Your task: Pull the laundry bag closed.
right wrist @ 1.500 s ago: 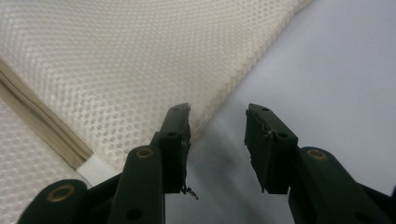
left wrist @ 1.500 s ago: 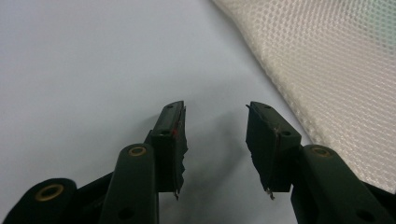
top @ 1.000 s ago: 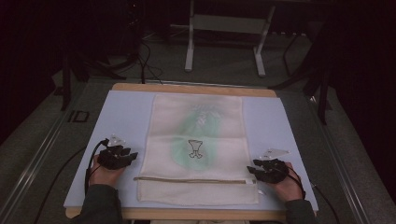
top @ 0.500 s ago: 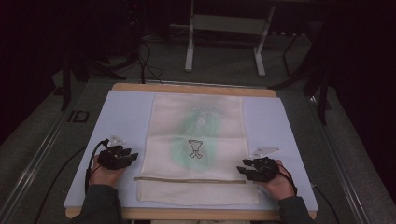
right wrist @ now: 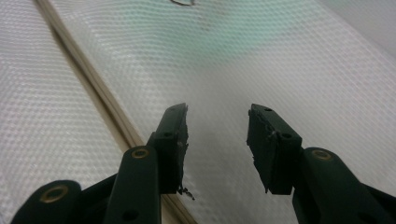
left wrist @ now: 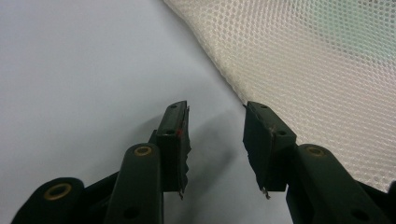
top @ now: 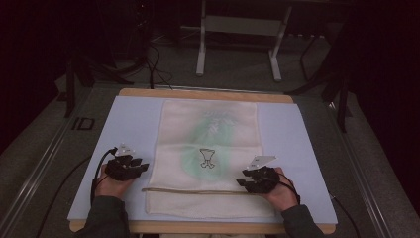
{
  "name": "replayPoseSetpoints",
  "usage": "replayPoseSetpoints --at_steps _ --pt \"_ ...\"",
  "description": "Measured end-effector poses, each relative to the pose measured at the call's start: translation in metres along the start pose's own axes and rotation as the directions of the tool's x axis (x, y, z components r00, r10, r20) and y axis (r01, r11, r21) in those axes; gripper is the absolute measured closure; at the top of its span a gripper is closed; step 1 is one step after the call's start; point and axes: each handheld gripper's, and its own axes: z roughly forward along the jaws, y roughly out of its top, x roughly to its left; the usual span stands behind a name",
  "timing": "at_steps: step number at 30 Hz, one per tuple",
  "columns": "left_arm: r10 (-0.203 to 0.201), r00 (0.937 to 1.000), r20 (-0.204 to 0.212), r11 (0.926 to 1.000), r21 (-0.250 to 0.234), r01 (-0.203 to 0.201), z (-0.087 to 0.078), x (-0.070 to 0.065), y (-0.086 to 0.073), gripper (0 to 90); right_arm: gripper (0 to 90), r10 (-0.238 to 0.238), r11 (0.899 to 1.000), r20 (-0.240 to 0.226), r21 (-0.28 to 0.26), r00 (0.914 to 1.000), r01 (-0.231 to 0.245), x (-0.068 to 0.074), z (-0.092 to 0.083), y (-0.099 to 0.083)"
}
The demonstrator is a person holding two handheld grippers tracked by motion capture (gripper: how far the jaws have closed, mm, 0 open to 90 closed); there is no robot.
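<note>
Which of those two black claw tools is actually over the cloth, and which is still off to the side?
The right gripper is over the mesh cloth, its jaws open above the weave beside the zipper strip. The left gripper sits over the blue mat, just at the cloth's edge.

The room is dim, its edges sinking to black; light falls from above onto the pale table (top: pixel 133 124). Beneath each gripper's jaws lies a soft shadow. In both gripper views the mesh cloth (right wrist: pixel 289 79) blurs with distance, and the high view looks grainy and soft.
</note>
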Motion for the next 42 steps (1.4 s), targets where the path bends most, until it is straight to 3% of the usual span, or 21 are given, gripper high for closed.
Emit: replayPoseSetpoints --at_steps 10,23,42 --pt "0.014 0.9999 0.009 0.9999 0.000 -0.014 0.000 -0.001 0.001 62.4 56.8 -0.063 0.998 -0.038 0.009 0.9973 0.064 0.018 0.014 0.022" --pt "0.021 0.9997 0.015 0.9997 -0.009 -0.021 -0.001 -0.002 0.001 63.1 57.5 -0.106 0.994 -0.073 -0.011 0.9917 0.106 0.035 0.030 0.042" --pt "0.035 0.9989 0.031 0.9994 0.000 -0.035 -0.001 -0.003 0.001 64.9 58.7 -0.177 0.984 -0.137 -0.031 0.9745 0.175 0.063 0.051 0.069"
